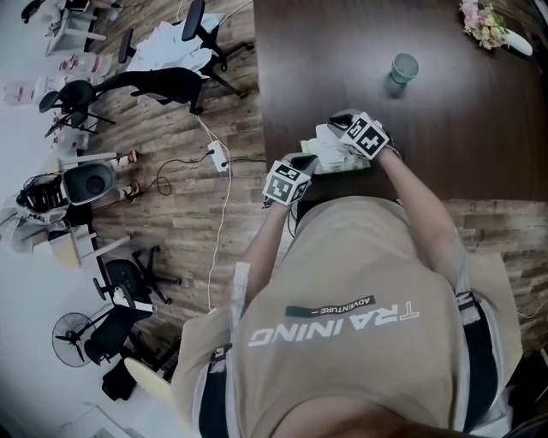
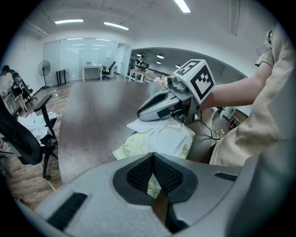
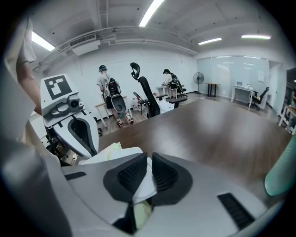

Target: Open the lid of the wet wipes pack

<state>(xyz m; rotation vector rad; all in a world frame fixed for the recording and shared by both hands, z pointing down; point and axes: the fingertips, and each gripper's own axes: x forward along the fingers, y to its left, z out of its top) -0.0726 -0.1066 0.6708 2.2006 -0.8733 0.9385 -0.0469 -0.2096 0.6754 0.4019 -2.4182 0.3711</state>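
- Pads [image 3: 132,173] of the right gripper [image 3: 149,161] stand almost together, pinching a thin white lid [image 3: 145,186] flap that fills the narrow gap between them. Pale yellow-green wrapper shows just below the flap.
- Closed too is the left gripper [image 2: 153,158]: its pads meet at the tips and, lower down, clamp the near edge of the wet wipes pack [image 2: 162,136].
- In the left gripper view the pack lies at the centre of the frame, yellow-green with a white top panel. The right gripper's grey body hangs over its far end.
- In the head view the pack sits near the centre, close to the near-left corner of the dark table [image 1: 445,128]. It lies between the two grippers, the left one at its lower-left edge and the right one at its upper right.
- Each gripper is carried by the person [image 1: 360,325], whose beige shirt fills the lower half of the head view.
- Upright on the table, a teal cup [image 1: 404,67] stands above and right of the pack, well apart from it.
- Pale flowers [image 1: 484,26] lie at the upper-right corner of the head view.
- Wooden floor [image 1: 171,214] takes up the left of the head view, with black office chairs [image 1: 163,84] at upper left, a white power strip [image 1: 218,156] beside the table edge and a fan [image 1: 73,335] at lower left.
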